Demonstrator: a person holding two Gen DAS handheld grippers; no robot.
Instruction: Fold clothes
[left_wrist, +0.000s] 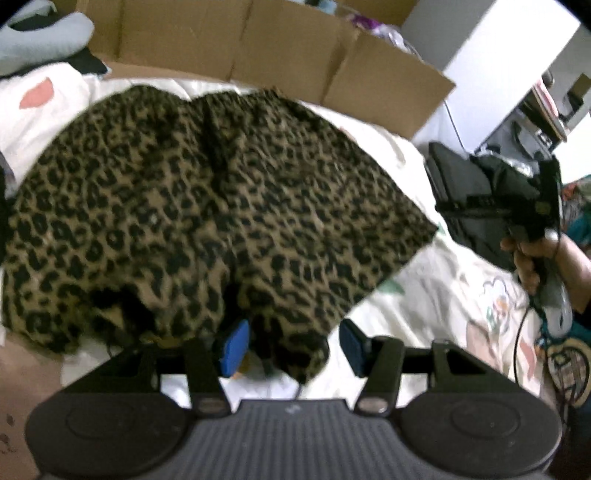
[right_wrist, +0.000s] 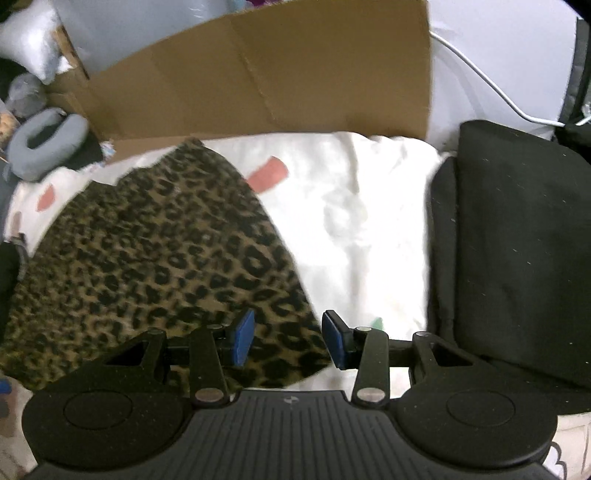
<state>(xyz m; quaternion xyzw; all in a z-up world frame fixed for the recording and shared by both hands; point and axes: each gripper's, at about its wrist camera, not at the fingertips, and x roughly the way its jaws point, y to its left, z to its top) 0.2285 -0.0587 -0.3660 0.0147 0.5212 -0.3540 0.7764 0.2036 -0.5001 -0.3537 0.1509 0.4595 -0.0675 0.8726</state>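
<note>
While poised half-spread and empty over the near hem of the leopard-print garment (left_wrist: 207, 206) lying flat on the white bedspread (right_wrist: 351, 229), left gripper (left_wrist: 290, 347) and right gripper (right_wrist: 288, 338) risk pinching bedspread too.

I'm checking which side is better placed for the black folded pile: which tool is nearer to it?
Right. The right tool hovers over the leopard-print garment's corner, beside the black pile. The left tool sits at the garment's near hem, farther from it.

Blk grippers (left_wrist: 291, 347), blue-padded jaws.
</note>
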